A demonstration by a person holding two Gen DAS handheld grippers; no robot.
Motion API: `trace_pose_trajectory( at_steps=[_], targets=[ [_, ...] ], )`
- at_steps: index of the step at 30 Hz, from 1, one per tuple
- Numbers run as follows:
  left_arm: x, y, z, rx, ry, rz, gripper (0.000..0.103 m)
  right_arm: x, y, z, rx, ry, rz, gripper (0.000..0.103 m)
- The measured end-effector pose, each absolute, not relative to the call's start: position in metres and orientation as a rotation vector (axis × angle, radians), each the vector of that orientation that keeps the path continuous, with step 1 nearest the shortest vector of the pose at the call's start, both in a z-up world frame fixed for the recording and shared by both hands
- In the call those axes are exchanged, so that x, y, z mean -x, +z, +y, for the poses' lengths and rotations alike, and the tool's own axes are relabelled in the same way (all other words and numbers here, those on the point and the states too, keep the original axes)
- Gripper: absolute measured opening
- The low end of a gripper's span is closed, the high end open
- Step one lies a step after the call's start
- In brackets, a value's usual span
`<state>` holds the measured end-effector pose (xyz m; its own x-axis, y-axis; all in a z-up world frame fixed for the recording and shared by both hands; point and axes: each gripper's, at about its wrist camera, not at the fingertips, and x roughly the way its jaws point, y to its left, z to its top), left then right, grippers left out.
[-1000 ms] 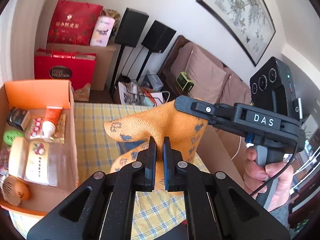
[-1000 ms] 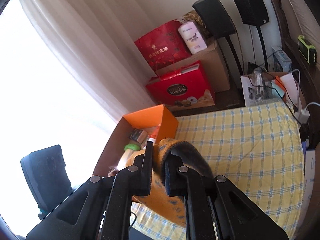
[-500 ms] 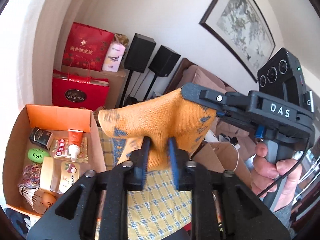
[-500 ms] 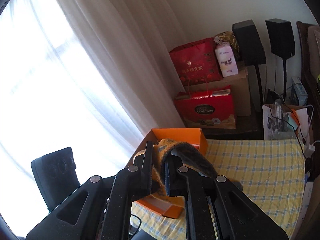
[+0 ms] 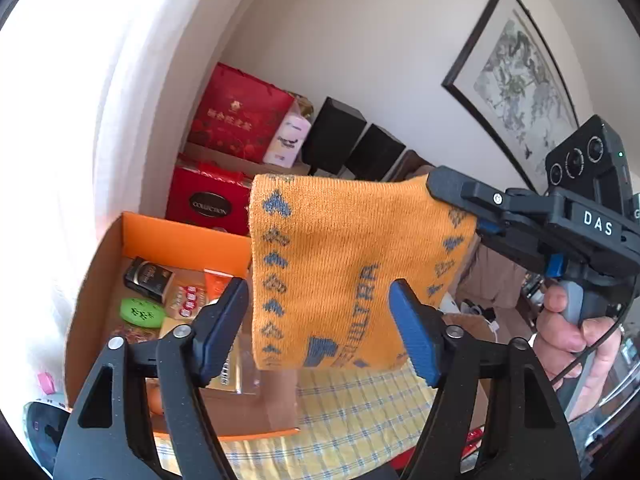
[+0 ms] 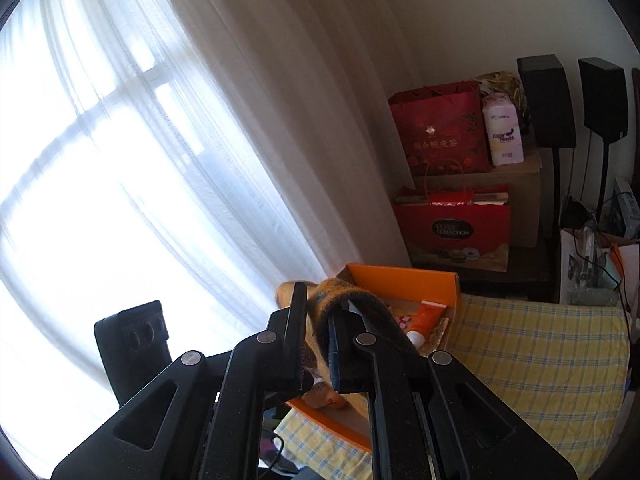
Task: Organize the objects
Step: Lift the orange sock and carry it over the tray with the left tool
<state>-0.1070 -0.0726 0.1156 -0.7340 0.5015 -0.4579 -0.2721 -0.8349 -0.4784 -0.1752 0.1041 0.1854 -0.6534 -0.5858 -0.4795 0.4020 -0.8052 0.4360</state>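
While our right tongs [image 6: 318, 344] stay clamped on one edge of the orange sock [image 5: 340, 264], it hangs in the air above the orange box [image 5: 180, 240]. Our left tongs [image 5: 320, 320] are opening, pads clear of the knit. We judge the next move is lowering it into the box.

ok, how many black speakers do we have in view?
2. Both stand on stands side by side against the back wall, right of the stacked red gift bags: left speaker, right speaker. The left wrist view shows the same pair above the orange sock. None seem hidden.
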Motion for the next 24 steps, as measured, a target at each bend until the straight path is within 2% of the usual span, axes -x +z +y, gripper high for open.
trace_pose_trajectory(
  at_steps=[13, 24],
  targets=[
    [0.105, 0.092, -0.126, 0.881, 2.607, -0.595, 0.073, 0.202, 0.176, 0.043, -0.894, -2.351, -0.347, 0.008],
    [0.1, 0.083, -0.153, 0.901, 2.671, -0.592, 0.073, 0.215, 0.157, 0.017, -0.925, -2.273, -0.405, 0.008]
  ],
)
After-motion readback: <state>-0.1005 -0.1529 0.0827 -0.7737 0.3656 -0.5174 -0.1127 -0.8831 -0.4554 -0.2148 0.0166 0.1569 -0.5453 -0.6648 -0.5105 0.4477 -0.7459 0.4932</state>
